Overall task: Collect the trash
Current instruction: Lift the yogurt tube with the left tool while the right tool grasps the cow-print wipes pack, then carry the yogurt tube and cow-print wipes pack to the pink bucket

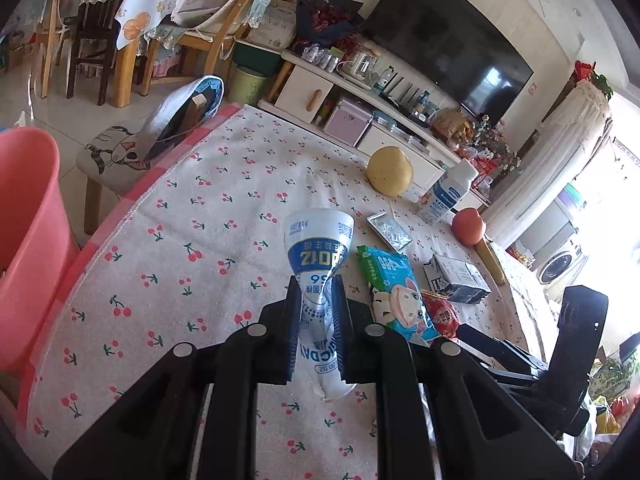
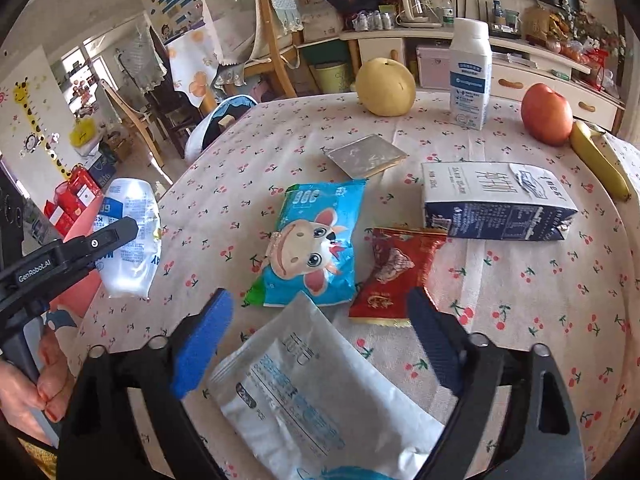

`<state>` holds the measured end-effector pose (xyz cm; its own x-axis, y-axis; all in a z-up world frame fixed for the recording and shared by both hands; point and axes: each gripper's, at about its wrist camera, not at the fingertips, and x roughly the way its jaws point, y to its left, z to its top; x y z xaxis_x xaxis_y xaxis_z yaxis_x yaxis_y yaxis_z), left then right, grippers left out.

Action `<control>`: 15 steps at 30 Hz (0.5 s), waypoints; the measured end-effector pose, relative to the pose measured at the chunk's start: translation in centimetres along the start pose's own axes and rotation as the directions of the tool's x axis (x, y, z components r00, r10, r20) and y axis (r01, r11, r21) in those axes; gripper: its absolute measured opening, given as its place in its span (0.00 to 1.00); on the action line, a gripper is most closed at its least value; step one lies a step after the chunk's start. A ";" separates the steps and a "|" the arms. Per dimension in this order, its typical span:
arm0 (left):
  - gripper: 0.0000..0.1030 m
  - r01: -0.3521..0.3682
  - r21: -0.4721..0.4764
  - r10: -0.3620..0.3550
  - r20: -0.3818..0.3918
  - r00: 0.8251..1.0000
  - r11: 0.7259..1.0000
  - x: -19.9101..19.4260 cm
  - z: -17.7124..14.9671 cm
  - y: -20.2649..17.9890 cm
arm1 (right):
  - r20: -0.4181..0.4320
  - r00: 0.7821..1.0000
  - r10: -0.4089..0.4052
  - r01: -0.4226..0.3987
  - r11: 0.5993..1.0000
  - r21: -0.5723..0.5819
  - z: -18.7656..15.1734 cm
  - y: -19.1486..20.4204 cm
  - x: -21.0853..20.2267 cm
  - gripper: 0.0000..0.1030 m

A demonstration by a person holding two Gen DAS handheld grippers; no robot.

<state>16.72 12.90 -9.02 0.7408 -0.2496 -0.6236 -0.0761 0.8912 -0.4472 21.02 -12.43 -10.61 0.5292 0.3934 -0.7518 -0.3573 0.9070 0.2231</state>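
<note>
My left gripper (image 1: 317,308) is shut on a white and blue plastic pouch (image 1: 318,256) and holds it above the table; the pouch also shows in the right wrist view (image 2: 130,236), beside the pink bin. My right gripper (image 2: 320,320) is open, its jaws on either side of a white packet (image 2: 316,396) lying on the cloth. Ahead of it lie a blue cartoon wrapper (image 2: 312,244), a red wrapper (image 2: 394,276), a flattened milk carton (image 2: 496,200) and a silver foil packet (image 2: 366,156).
A pink bin (image 1: 28,248) stands off the table's left edge. At the far side stand a pear (image 2: 386,86), a white bottle (image 2: 470,76), an apple (image 2: 546,114) and a banana (image 2: 598,160). A stool (image 1: 116,156) and chairs lie beyond.
</note>
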 end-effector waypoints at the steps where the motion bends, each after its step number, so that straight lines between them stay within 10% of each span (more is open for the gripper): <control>1: 0.16 -0.004 -0.003 0.004 0.005 1.000 1.000 -0.1 0.2 0.3 | -0.005 1.000 -0.008 0.008 1.000 -0.006 0.4 0.4 0.5 0.75; 15: 0.16 -0.010 -0.012 0.011 0.050 0.999 1.000 -1.2 1.9 2.7 | -0.093 0.979 -0.180 0.176 0.983 -0.053 2.8 1.9 6.4 0.75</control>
<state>16.94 16.30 -8.25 0.7727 -0.2206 -0.5953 -0.0915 0.8892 -0.4484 25.86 -7.77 -13.25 0.5112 0.2077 -0.8340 -0.2987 0.9528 0.0542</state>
